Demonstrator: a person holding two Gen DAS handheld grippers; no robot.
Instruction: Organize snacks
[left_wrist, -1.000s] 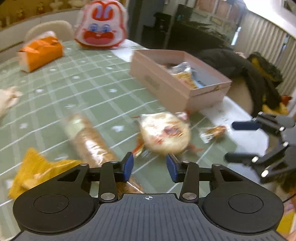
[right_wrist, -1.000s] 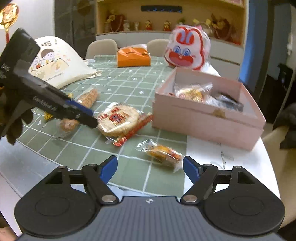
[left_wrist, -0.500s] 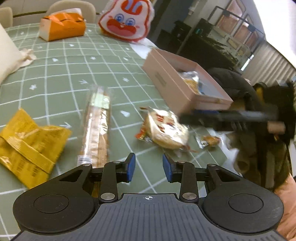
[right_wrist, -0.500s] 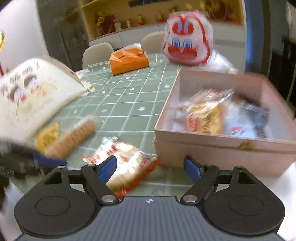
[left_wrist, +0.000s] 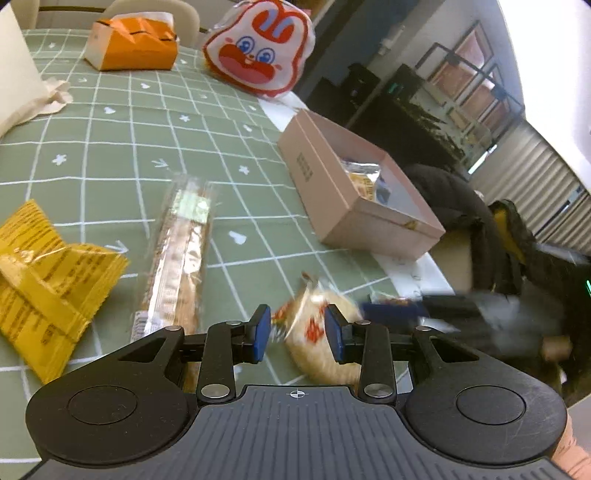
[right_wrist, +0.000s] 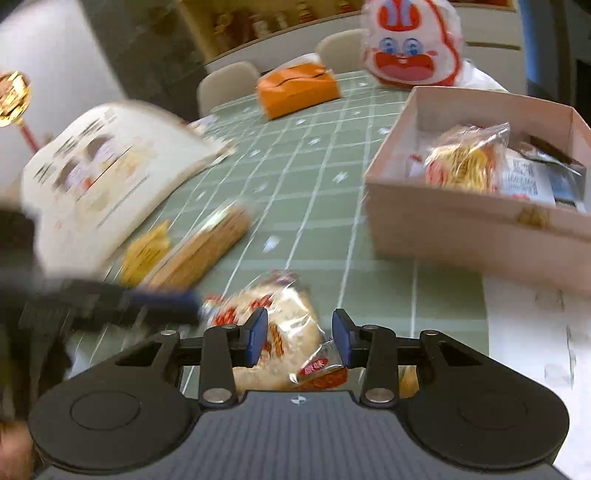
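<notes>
Left view: left gripper part open, jaws straddling blurred cracker pack at lower centre; grip uncertain. Box centre right. Print unreadable.

Right view: right gripper part open around cracker pack; contact uncertain. Box upper right.

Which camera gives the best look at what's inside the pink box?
The right wrist view: it looks down into the pink box, showing several wrapped snacks. The left wrist view sees the box side-on, with only packet tops visible.
</notes>
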